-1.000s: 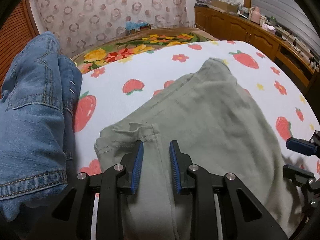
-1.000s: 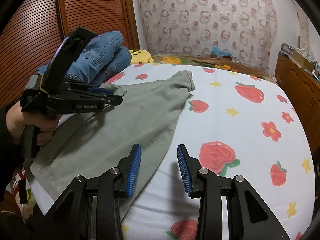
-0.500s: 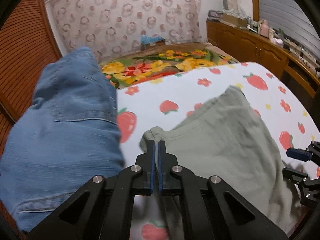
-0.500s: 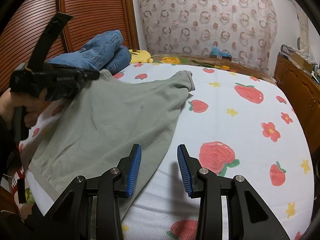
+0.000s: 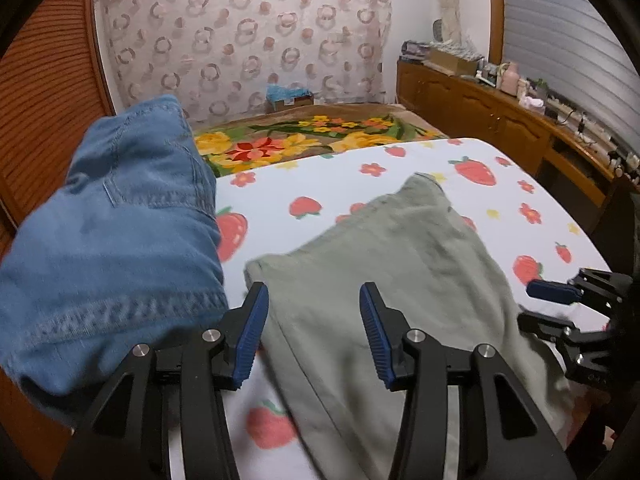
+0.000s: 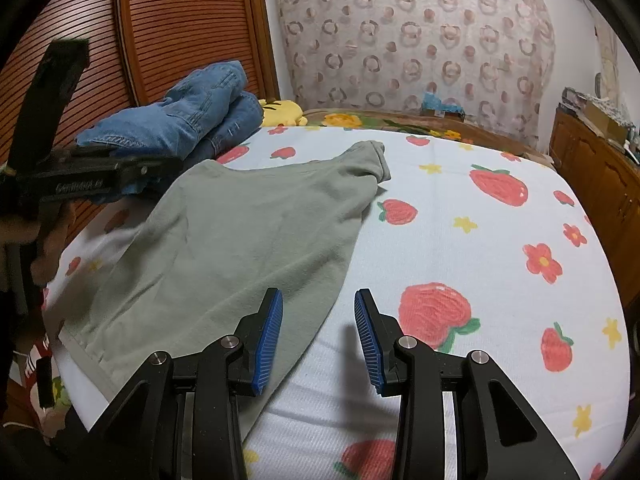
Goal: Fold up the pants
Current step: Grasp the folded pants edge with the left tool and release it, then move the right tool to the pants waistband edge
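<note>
From the left wrist camera, the left gripper (image 5: pixel 312 334) hangs over the near corner of the green pants (image 5: pixel 400 280), its blue-padded fingers (image 5: pixel 250 338) spread wide apart with nothing between them. The pants lie flat on the strawberry-print bedsheet (image 5: pixel 320 184), stretching away toward the far end of the bed. Just to the left sits a pile of blue jeans (image 5: pixel 116 236), close beside the pants' corner. At the right edge the right gripper (image 5: pixel 560 308) pokes in, low by the pants' other side.

From the right wrist camera, the right gripper (image 6: pixel 318 338) has its fingers (image 6: pixel 268 340) parted too, one over the pants' (image 6: pixel 240 240) edge, the other over bare bedsheet (image 6: pixel 480 248). The left gripper (image 6: pixel 100 180) shows blurred at far left, near the pants' upper corner and in front of the jeans (image 6: pixel 192 116). A yellow plush toy (image 6: pixel 280 112) peeks out behind the jeans
</note>
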### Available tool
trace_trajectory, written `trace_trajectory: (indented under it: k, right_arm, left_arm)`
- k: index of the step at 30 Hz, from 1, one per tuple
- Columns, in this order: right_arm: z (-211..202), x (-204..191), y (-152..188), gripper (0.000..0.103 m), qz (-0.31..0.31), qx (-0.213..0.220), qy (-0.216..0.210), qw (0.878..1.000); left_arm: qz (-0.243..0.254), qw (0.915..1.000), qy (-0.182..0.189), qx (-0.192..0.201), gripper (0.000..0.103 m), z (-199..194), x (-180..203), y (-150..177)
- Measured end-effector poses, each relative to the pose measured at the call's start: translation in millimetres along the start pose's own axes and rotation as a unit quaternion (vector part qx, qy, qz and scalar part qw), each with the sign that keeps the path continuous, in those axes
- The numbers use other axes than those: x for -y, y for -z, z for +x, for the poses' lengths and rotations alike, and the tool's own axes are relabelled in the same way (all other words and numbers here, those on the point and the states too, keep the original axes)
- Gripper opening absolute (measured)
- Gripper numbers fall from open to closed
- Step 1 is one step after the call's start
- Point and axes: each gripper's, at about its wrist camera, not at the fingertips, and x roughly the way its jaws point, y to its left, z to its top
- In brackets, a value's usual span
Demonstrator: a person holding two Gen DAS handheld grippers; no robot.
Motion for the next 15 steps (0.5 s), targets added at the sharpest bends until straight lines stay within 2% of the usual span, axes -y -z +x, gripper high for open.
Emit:
trace_trajectory:
  k: [4,8,13,15]
  right_arm:
    - [-0.4,4.6,-3.6,0.039,0.007,-0.01,-0.004,1.0]
    - [-2.1,13.1,-14.5,0.039,0.012,-0.01,0.01,1.0]
    - [2.5,29.3,-36.7,0.05,0.027,-0.01,0.003,1.0]
    - [6.9,33.8,-44.4,0.051,0.028,-0.011,0.008,1.0]
  left_arm:
    - [-0.012,0.9999,0.01,0.001,0.048,-2.2,0.9,10.8]
    - [-0.016,0.9998,0.011,-0.008,0.048,-0.6,0.9,19.5]
    - [-0.024,0.9995,0.02,-0.007,0.048,-2.6,0.0,26.7]
    - [-0.025,0.9994,0.022,-0.006,0.048,-2.6,2.2,28.1]
